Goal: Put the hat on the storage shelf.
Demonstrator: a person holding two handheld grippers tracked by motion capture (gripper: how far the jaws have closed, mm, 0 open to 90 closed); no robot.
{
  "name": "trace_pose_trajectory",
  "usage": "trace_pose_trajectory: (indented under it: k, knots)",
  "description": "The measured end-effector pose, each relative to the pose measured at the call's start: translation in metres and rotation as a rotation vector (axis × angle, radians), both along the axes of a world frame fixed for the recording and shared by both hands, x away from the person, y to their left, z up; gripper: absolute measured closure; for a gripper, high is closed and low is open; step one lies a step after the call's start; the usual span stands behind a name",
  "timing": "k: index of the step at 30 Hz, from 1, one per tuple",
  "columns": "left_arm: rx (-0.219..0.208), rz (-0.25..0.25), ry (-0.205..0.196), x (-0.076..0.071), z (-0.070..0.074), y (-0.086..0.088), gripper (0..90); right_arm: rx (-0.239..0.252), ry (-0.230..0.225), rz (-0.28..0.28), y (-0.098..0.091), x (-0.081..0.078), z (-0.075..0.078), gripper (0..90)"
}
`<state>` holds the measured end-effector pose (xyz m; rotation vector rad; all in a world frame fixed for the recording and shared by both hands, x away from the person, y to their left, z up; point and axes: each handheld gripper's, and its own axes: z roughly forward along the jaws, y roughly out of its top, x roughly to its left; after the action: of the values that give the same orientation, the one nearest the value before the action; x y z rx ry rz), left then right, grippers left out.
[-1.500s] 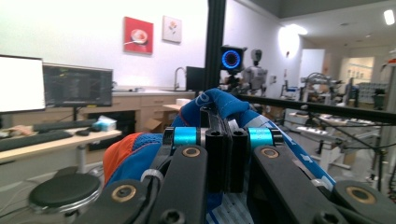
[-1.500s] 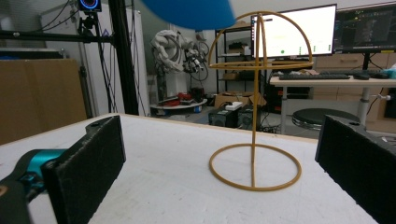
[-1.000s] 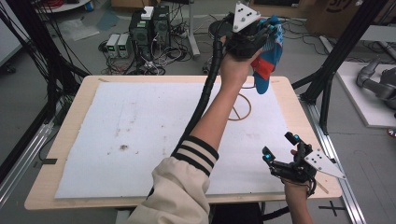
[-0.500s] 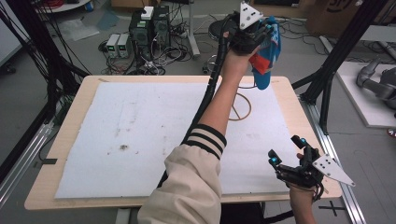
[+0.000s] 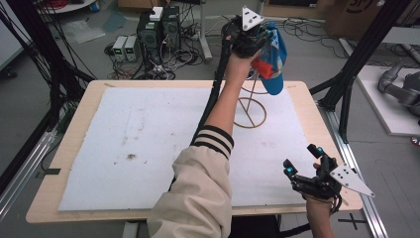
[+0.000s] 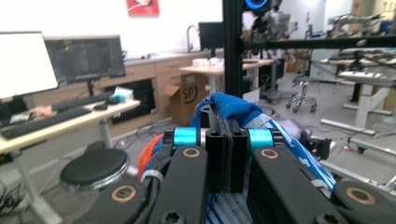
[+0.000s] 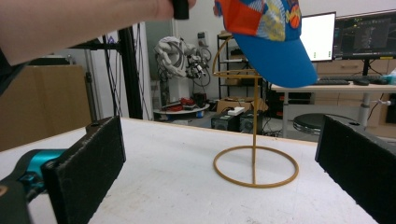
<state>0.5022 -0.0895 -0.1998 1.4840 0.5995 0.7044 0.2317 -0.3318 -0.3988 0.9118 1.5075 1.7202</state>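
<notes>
A blue cap [image 5: 274, 62] with a red and orange panel hangs over the far right part of the table. My left gripper [image 5: 258, 42] is shut on its fabric, held high by a raised arm in a striped cuff. The left gripper view shows the jaws pressed together on the blue cloth [image 6: 223, 106]. A gold wire stand [image 5: 250, 113] with a ring base stands right under the cap [image 7: 275, 51], whose brim sits near the top of the stand [image 7: 254, 140]. My right gripper [image 5: 301, 159] is open and holds nothing at the table's front right, facing the stand.
A white mat [image 5: 148, 139] covers the wooden table [image 5: 79, 129]. Black frame posts [image 5: 354, 74] rise at the table's right and left sides. Computer boxes and cables [image 5: 158, 34] lie on the floor behind the far edge.
My left gripper has carried the cap a little to the left and lower, closer over the stand. The right gripper has stayed where it was.
</notes>
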Motion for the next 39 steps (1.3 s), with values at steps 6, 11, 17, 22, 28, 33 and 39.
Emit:
trace_pose_trajectory:
  k: [6, 11, 17, 22, 28, 33, 39]
  knots:
    - [0.005, 0.015, 0.034, 0.01, -0.016, 0.009, 89.2, -0.001, 0.004, 0.003, 0.0, 0.002, -0.002, 1.3]
    - [-0.004, 0.017, 0.055, 0.014, -0.027, 0.013, 89.2, -0.001, 0.006, 0.002, 0.0, 0.003, -0.003, 1.3]
    - [0.014, 0.029, 0.078, 0.015, -0.037, 0.013, 88.4, -0.001, 0.01, 0.002, 0.001, 0.003, -0.003, 1.3]
    - [0.007, 0.072, 0.103, 0.016, -0.042, 0.015, 65.4, 0.0, 0.01, 0.006, 0.002, 0.002, -0.003, 1.3]
    - [-0.019, 0.077, 0.129, 0.015, -0.048, 0.021, 46.7, -0.007, 0.007, 0.007, 0.002, 0.003, -0.003, 1.3]
    - [-0.016, 0.091, 0.169, 0.016, -0.051, 0.027, 34.1, -0.011, 0.005, 0.012, 0.004, 0.003, -0.003, 1.3]
    - [0.01, 0.093, 0.194, 0.016, -0.054, 0.04, 28.6, -0.004, 0.008, 0.012, 0.004, 0.003, -0.003, 1.3]
